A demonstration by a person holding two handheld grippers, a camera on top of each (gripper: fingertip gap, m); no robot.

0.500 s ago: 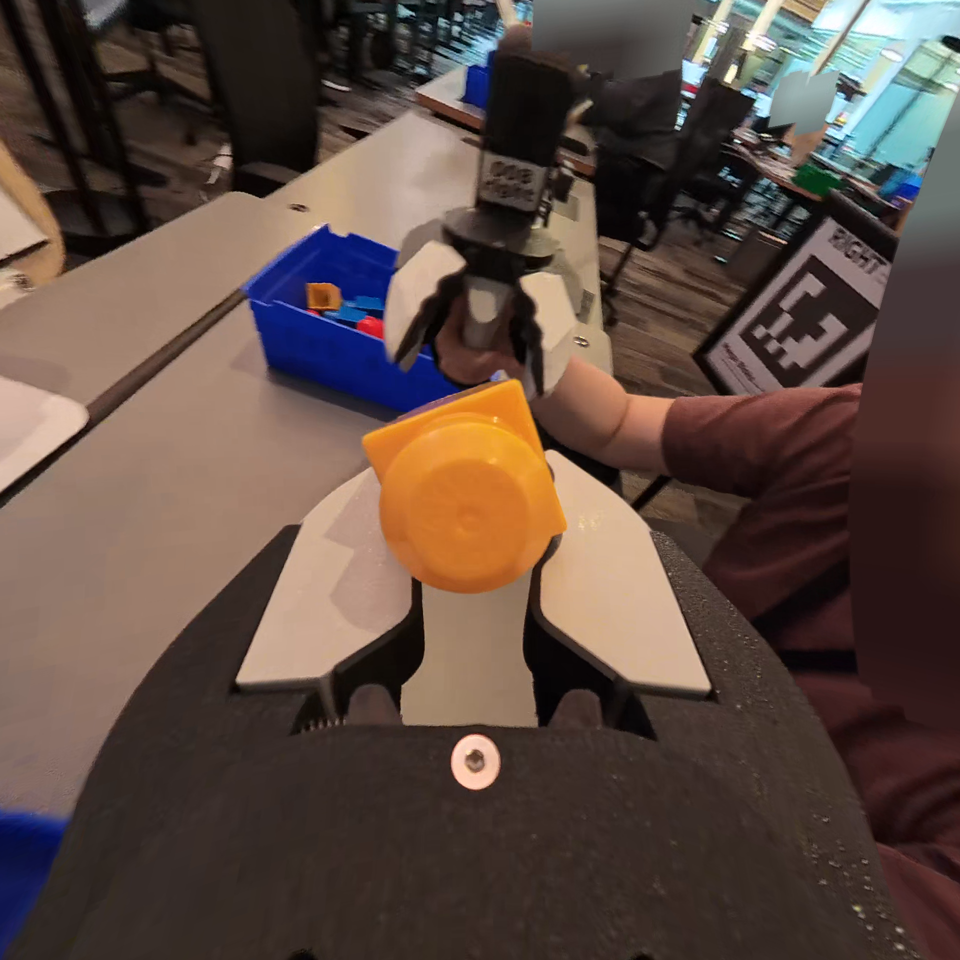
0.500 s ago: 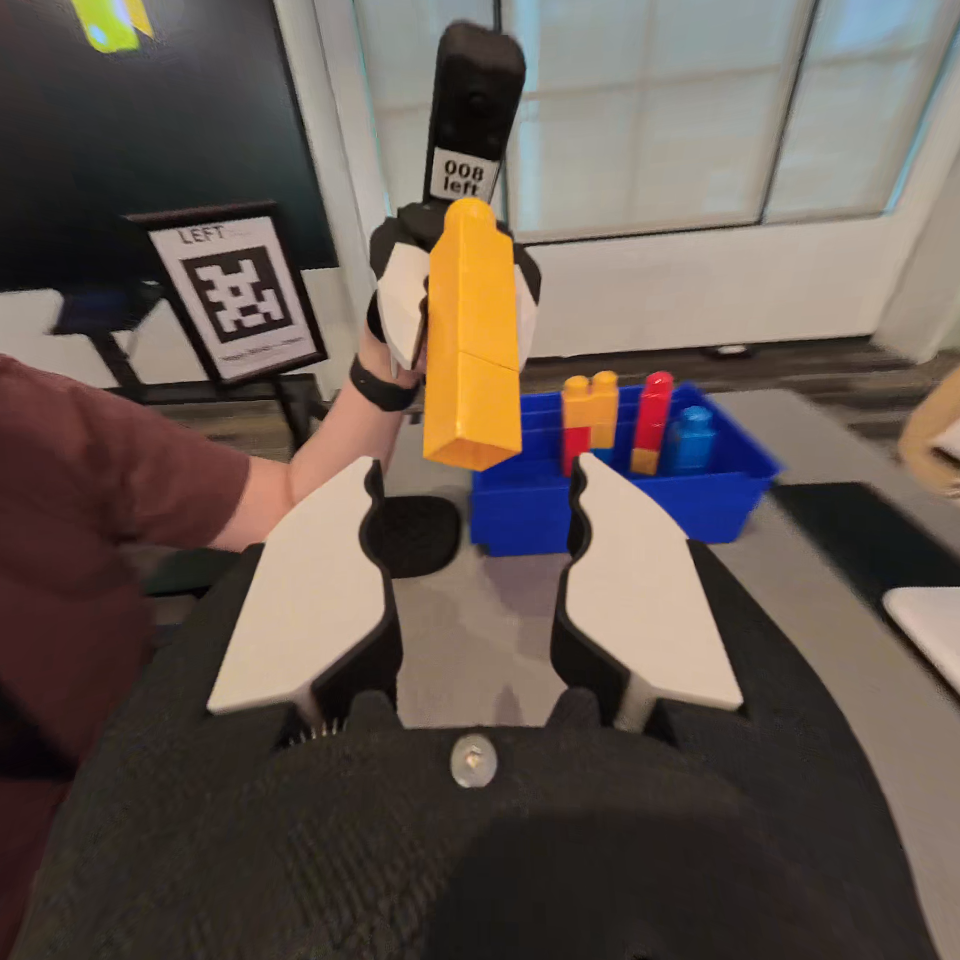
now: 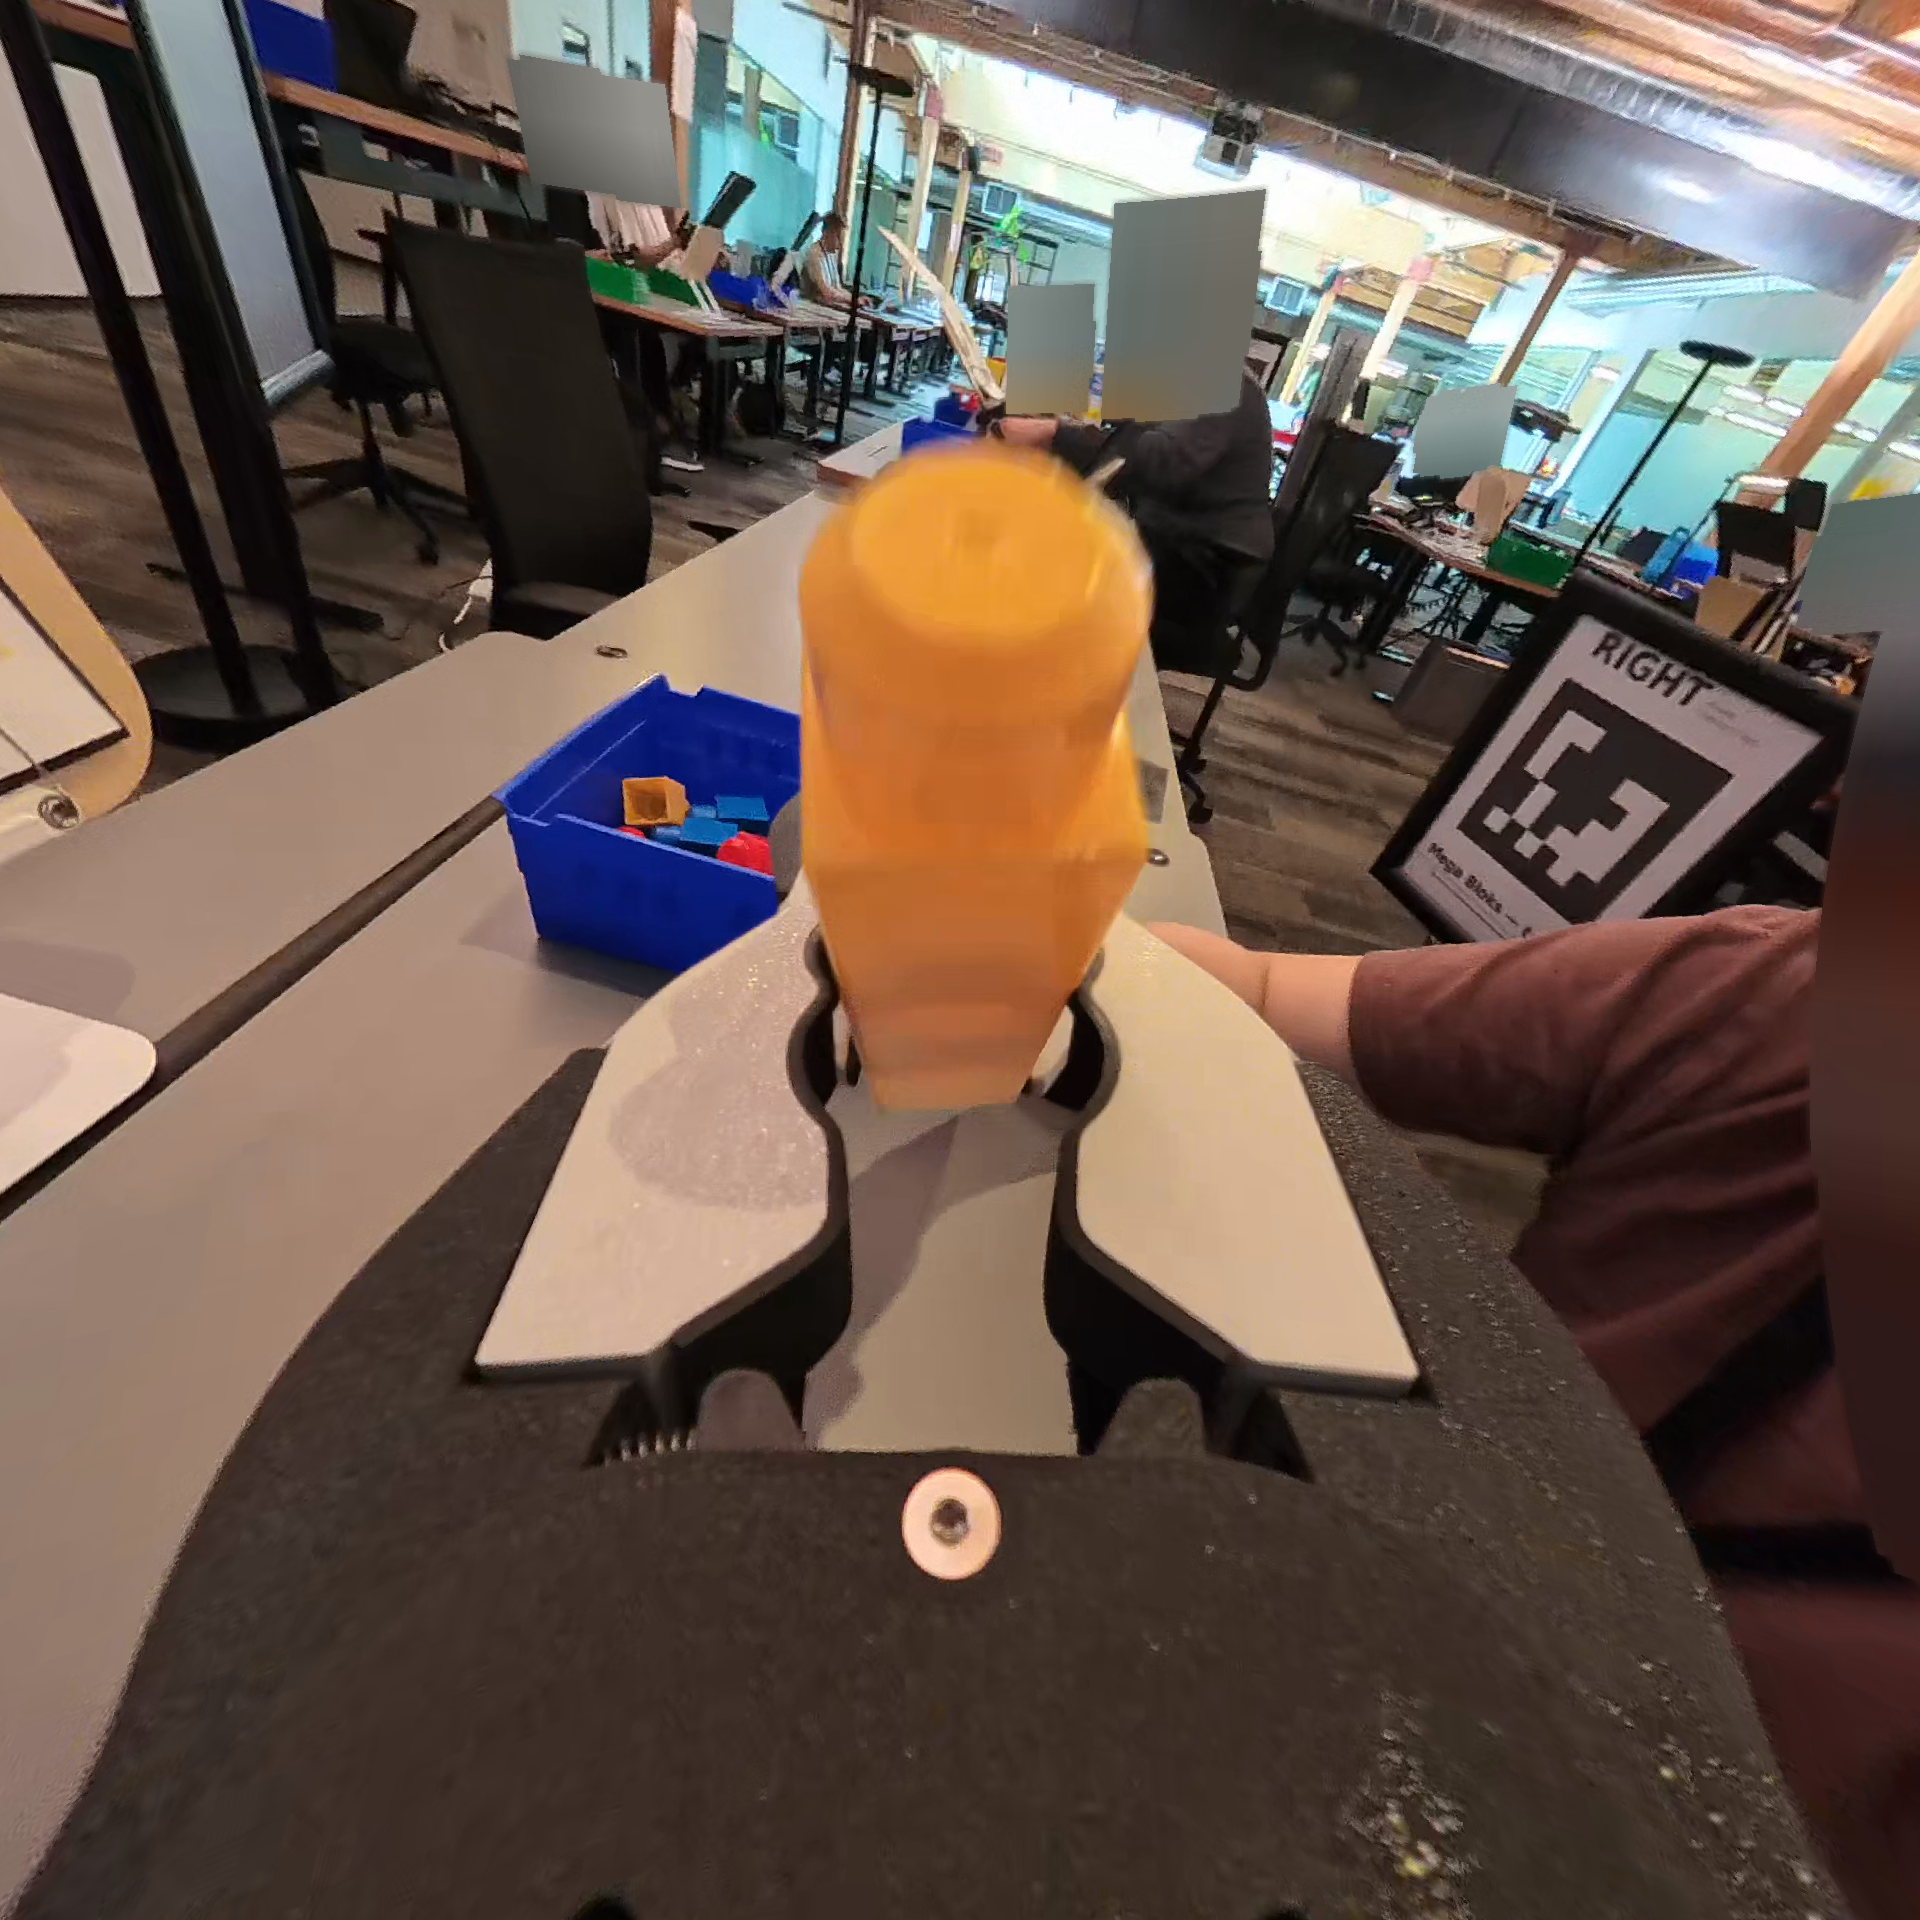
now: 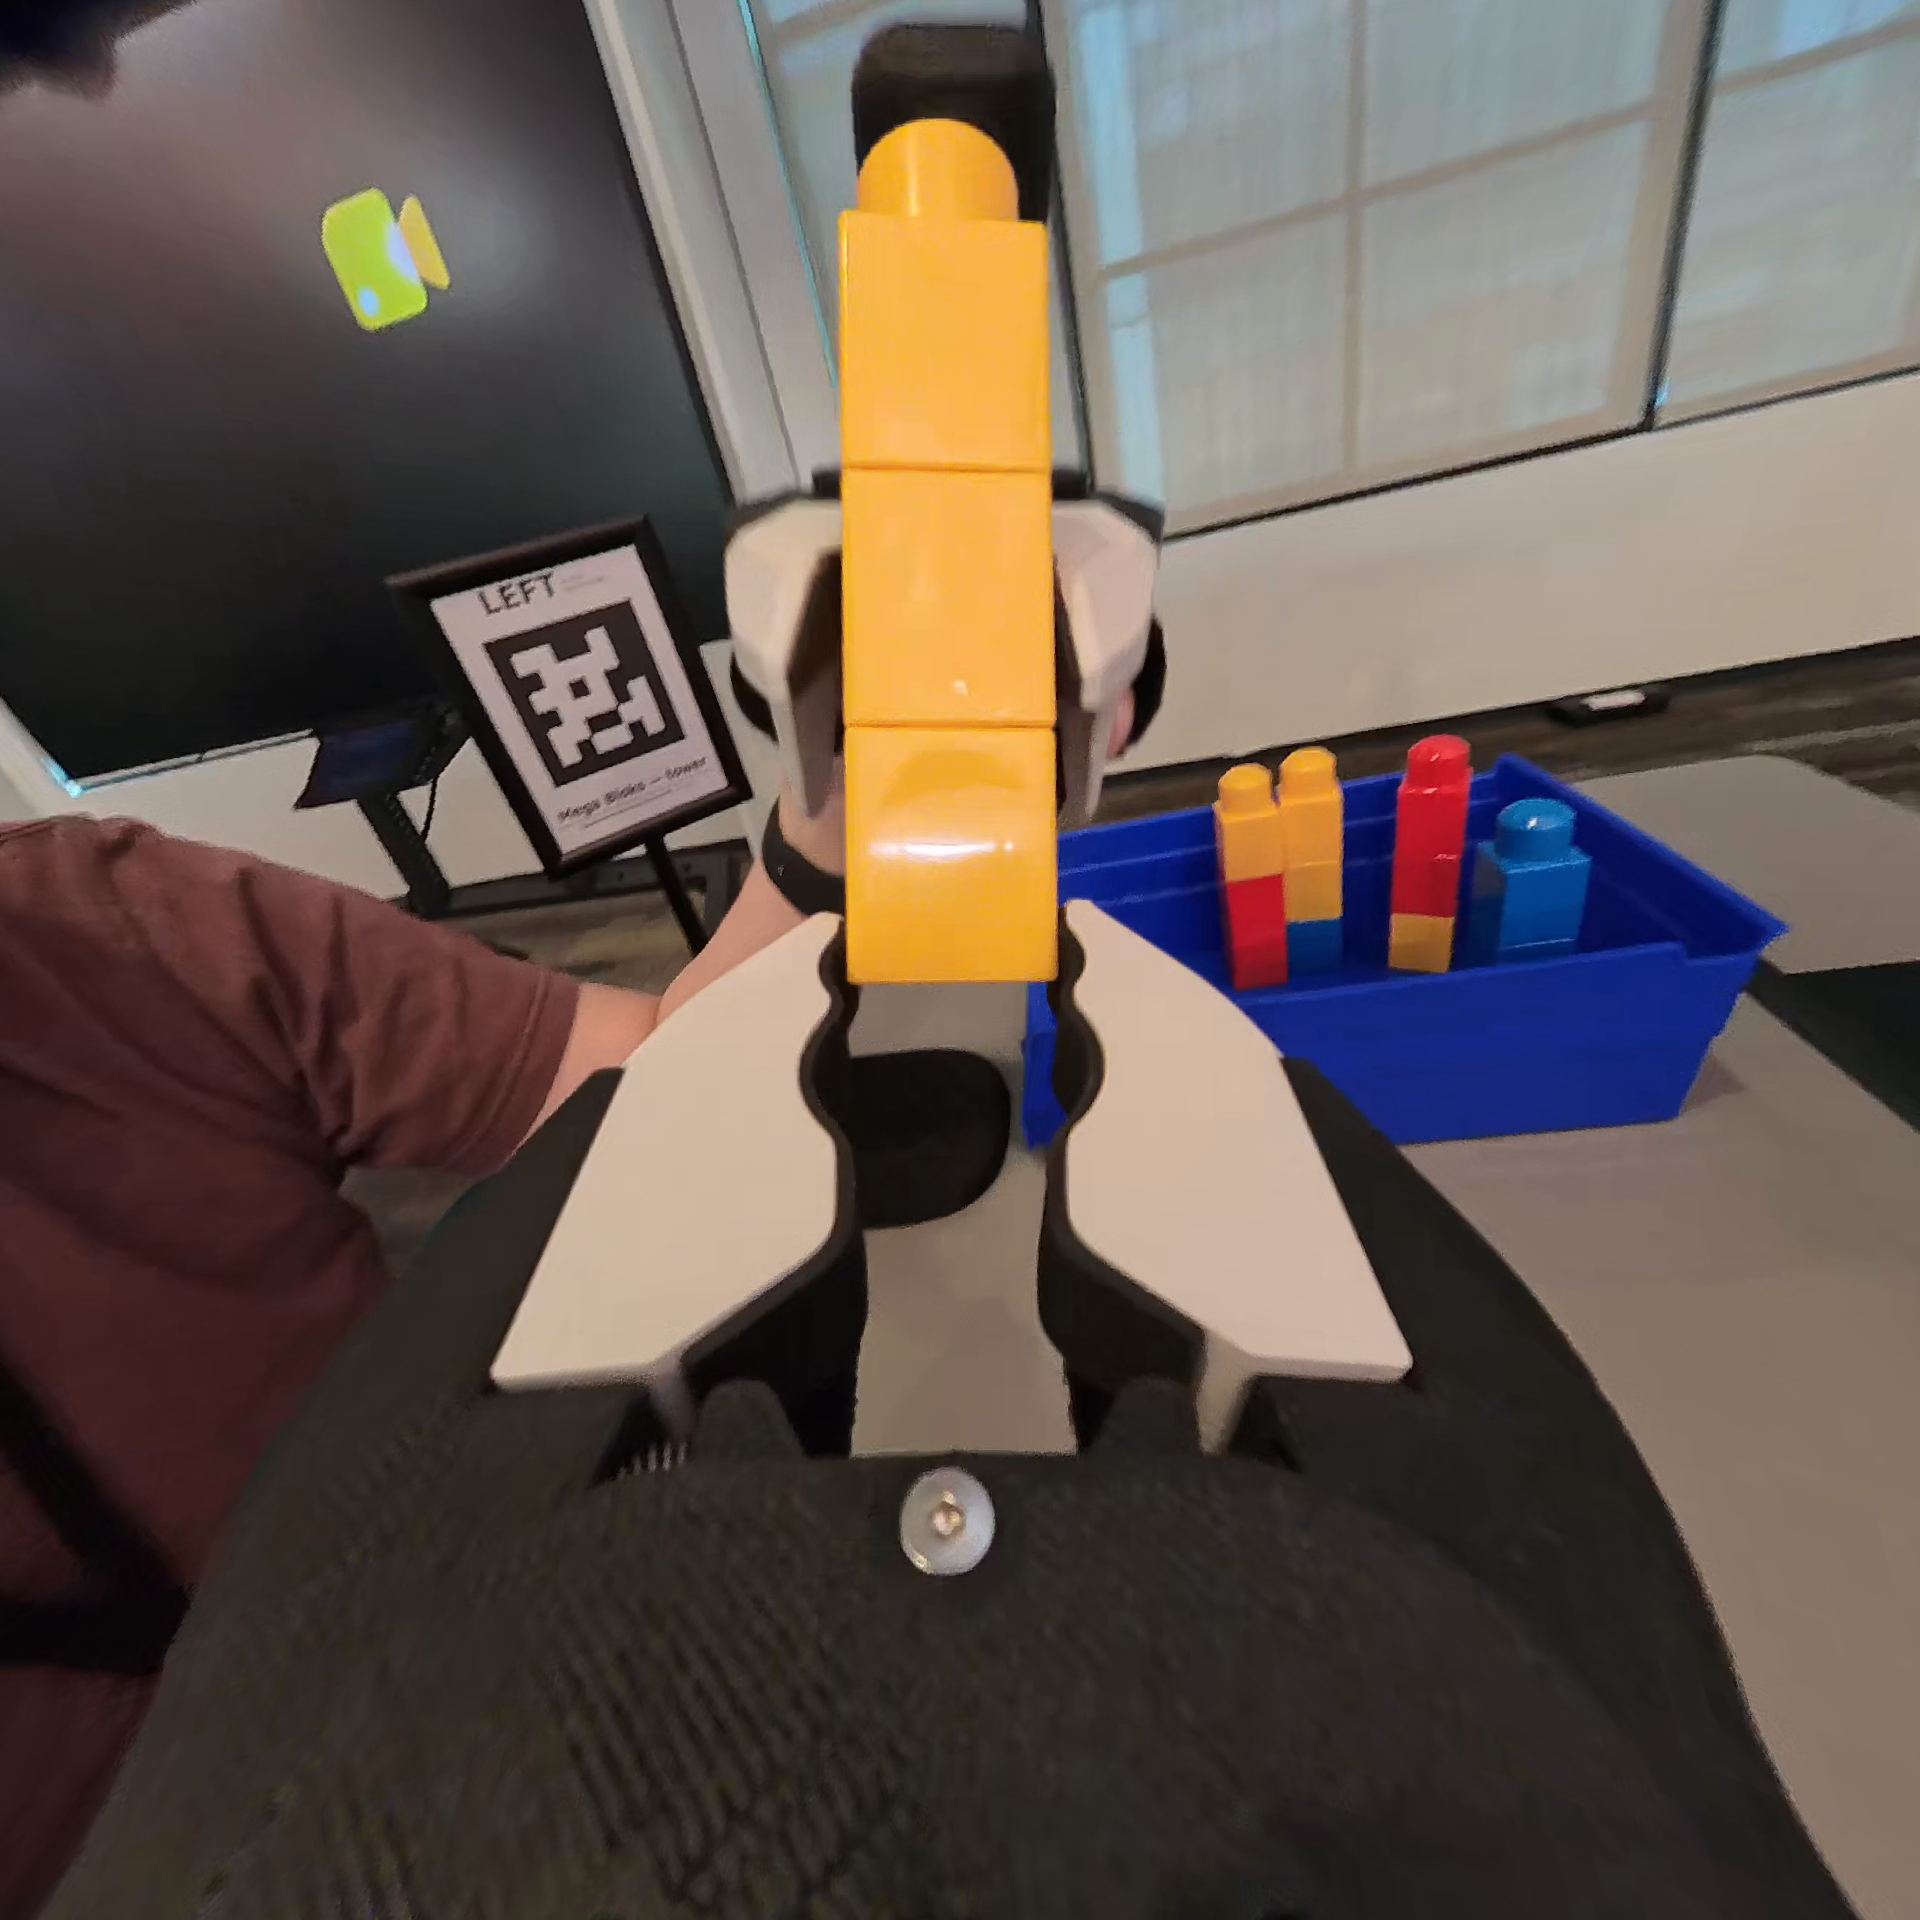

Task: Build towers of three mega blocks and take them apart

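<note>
A tower of three yellow-orange mega blocks (image 4: 943, 582) stands upright in the air between my two grippers. In the right wrist view my left gripper (image 4: 940, 623) is shut on its middle block from the far side. My right gripper (image 4: 951, 966) is shut on the bottom block (image 4: 951, 862), with a fingertip against each side near its lower edge. In the left wrist view the tower (image 3: 966, 790) is blurred and rises from my left gripper (image 3: 956, 977), stud end toward the camera. It hides my right gripper there.
A blue bin (image 3: 623, 894) with loose blocks sits on the grey table (image 3: 260, 831). Another blue bin (image 4: 1455, 1049) holds several standing towers (image 4: 1283, 873). Framed marker signs (image 3: 1621, 790), (image 4: 592, 686) stand beside the table. A person's arm in a maroon sleeve (image 4: 260, 997) is close. My hands' fingertips stand some 4 cm from each other.
My right gripper moved up to the tower and its jaws closed on the bottom block. My left gripper swung the tower more upright, still holding it.
</note>
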